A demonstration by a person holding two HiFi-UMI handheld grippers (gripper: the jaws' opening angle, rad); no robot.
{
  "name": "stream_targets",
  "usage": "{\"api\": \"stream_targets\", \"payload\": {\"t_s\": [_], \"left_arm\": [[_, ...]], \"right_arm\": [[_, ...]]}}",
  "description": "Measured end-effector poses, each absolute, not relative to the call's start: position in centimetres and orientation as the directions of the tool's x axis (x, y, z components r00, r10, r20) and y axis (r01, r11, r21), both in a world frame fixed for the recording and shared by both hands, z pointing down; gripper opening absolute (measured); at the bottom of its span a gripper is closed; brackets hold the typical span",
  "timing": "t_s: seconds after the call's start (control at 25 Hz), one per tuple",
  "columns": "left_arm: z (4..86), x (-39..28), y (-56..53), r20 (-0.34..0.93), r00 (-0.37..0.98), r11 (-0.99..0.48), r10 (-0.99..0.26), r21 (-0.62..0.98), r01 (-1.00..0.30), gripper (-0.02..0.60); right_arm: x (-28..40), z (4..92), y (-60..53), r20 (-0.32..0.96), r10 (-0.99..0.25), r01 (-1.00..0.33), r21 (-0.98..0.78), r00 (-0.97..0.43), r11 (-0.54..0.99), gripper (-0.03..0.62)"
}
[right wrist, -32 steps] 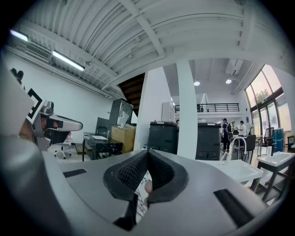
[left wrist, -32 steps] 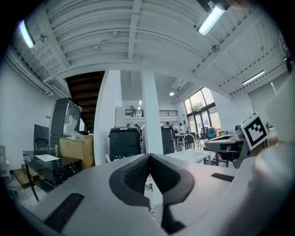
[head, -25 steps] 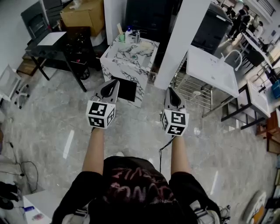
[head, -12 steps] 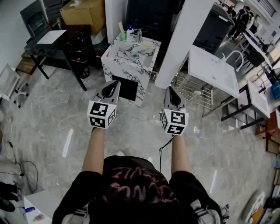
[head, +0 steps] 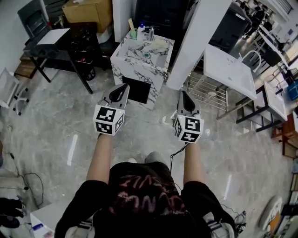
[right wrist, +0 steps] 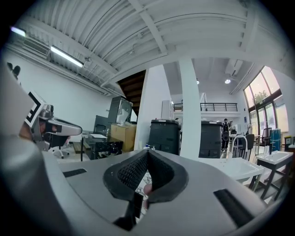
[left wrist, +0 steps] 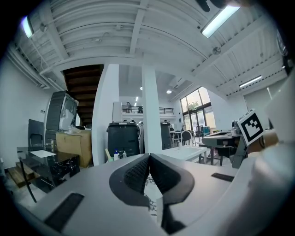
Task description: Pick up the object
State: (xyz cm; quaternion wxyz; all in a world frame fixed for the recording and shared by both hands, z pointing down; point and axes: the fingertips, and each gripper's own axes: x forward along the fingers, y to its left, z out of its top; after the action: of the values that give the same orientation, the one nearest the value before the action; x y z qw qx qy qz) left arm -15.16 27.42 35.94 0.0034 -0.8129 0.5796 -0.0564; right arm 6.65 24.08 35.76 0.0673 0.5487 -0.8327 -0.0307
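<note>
A marble-patterned table (head: 139,60) stands ahead of me on the floor. Several small things, among them a blue-capped bottle (head: 141,31), sit along its far edge. My left gripper (head: 124,87) is held out in front, short of the table's near side, with its jaws shut and nothing between them. My right gripper (head: 181,93) hangs level with it to the right, also shut and empty. In the left gripper view the shut left gripper (left wrist: 149,156) points toward the bottles (left wrist: 117,154). The right gripper view shows the right gripper (right wrist: 147,152) with its pads together.
A black desk (head: 58,44) and a cardboard box (head: 88,11) stand at the back left. A white pillar (head: 198,42) rises right of the marble table. Beyond it are a white table (head: 228,69) and a wire rack (head: 205,95). A folding chair (head: 9,88) is at the far left.
The marble table has come nearer and sits lower in the head view. Both grippers stay shut and level with each other.
</note>
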Motion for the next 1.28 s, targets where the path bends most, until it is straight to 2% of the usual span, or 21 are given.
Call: {"api": "stream_targets", "payload": {"t_s": [0.56, 1.28], "left_arm": [[37.3, -15.2, 21.4, 0.107, 0.353, -0.361, -0.929, -0.06, -0.931, 0.016], [39.5, -10.6, 1.6, 0.202, 0.331, -0.354, -0.922, -0.09, -0.931, 0.016]], "right_arm": [[6.3, 36.8, 18.6, 0.078, -0.922, -0.917, 0.096, -0.38, 0.386, 0.014], [11.9, 39.7, -1.9, 0.117, -0.912, -0.917, 0.022, -0.393, 0.398, 0.014]]}}
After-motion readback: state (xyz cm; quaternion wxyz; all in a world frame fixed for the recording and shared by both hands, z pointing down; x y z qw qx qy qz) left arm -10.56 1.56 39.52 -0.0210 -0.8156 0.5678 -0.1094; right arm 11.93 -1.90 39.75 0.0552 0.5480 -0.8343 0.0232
